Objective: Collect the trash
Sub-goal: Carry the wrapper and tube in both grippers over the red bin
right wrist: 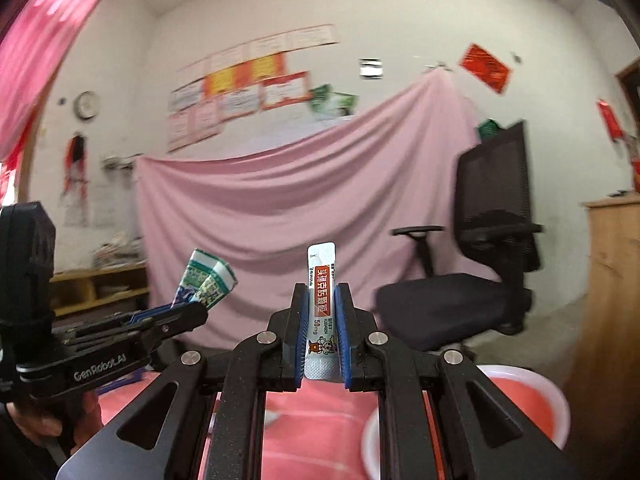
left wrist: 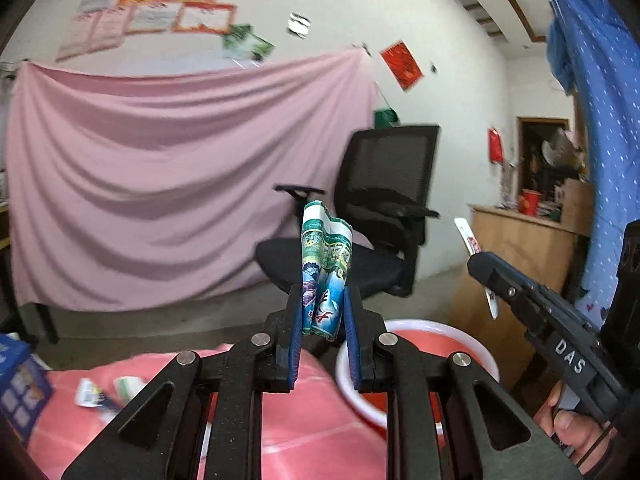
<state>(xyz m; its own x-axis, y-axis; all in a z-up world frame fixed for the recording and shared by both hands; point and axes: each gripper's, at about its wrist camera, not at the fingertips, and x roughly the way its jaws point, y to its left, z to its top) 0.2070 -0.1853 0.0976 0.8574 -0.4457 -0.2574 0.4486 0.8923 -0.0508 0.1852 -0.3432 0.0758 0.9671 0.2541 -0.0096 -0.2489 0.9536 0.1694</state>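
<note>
Carrying trash, both hands at once. Left gripper (left wrist: 322,312) is clamped on a crumpled green-and-blue wrapper (left wrist: 326,272), pinched at its lower end, the rest sticking up past the pads. Right gripper (right wrist: 322,322) is clamped on a white medicine sachet (right wrist: 320,312) with a red label, gripped around its lower half, top poking up free. Both pieces are up in the air, above the pink tablecloth (left wrist: 304,412) and close to the red basin (left wrist: 420,344), which sits low right of the left gripper and looks like the bin for this.

Handling, my read: both are featherlight, thin, soft film. The wrapper is already creased and will fold or flop, not break. The sachet is flat and a bit stiffer, with a glossy face, so it could slide out of a loose pinch. Best hold is across the flat faces near an end, as now. On release either may cling to a pad or flutter off target, so drop from right over the basin.

Count: two held pieces, one per gripper. Two more scraps (left wrist: 94,394) on the tablecloth, low left in the left wrist view. One basin. One black mesh office chair (left wrist: 376,216) behind, one blue box (left wrist: 16,384) at the left edge.
</note>
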